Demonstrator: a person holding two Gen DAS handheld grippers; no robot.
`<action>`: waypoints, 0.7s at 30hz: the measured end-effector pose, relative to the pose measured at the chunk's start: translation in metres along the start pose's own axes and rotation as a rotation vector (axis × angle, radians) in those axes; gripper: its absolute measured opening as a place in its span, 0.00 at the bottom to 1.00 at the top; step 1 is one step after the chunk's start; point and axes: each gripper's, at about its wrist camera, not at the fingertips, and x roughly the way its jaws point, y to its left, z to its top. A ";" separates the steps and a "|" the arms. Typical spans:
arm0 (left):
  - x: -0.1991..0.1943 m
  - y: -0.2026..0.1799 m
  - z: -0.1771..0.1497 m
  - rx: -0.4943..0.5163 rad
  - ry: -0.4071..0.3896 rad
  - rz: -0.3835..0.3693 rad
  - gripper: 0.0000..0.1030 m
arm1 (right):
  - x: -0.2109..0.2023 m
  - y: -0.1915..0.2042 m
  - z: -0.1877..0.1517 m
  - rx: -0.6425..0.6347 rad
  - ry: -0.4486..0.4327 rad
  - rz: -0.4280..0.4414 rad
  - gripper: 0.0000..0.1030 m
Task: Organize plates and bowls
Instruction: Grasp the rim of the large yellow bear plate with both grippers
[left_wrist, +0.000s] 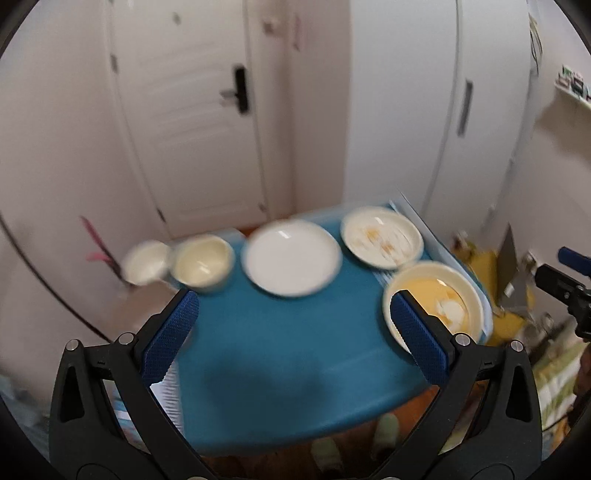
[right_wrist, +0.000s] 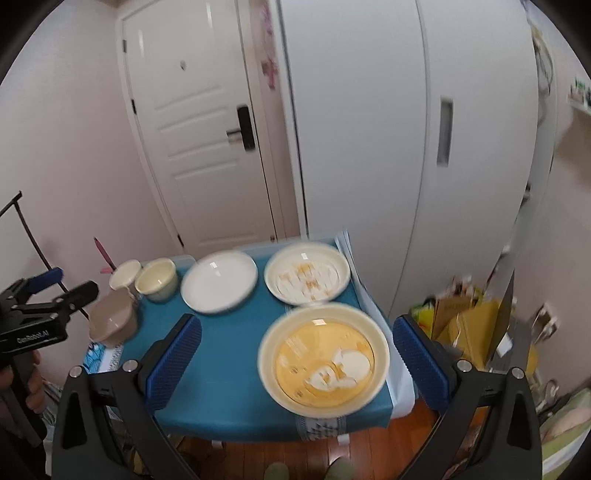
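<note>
three plates: white plate, patterned plate, yellow plate; two cream bowls; one brown bowl.

Left gripper and right gripper hover level, jaws spread wide.

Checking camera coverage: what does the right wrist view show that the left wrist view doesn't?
Right wrist only: a brown bowl at the table's left edge and the left gripper, open, held in a hand.

Left wrist only: the right gripper at the frame's right edge, only partly in frame.

Both: the blue table, two cream cups, the plain white plate, the speckled plate, the yellow-patterned bowl and the door.
</note>
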 end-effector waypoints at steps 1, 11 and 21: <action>0.011 -0.007 -0.002 -0.003 0.020 -0.016 1.00 | 0.006 -0.005 -0.001 0.010 0.016 0.007 1.00; 0.158 -0.088 -0.052 -0.076 0.324 -0.114 0.72 | 0.121 -0.102 -0.040 0.058 0.289 0.159 0.69; 0.216 -0.120 -0.078 -0.188 0.440 -0.114 0.39 | 0.200 -0.141 -0.046 0.012 0.414 0.294 0.38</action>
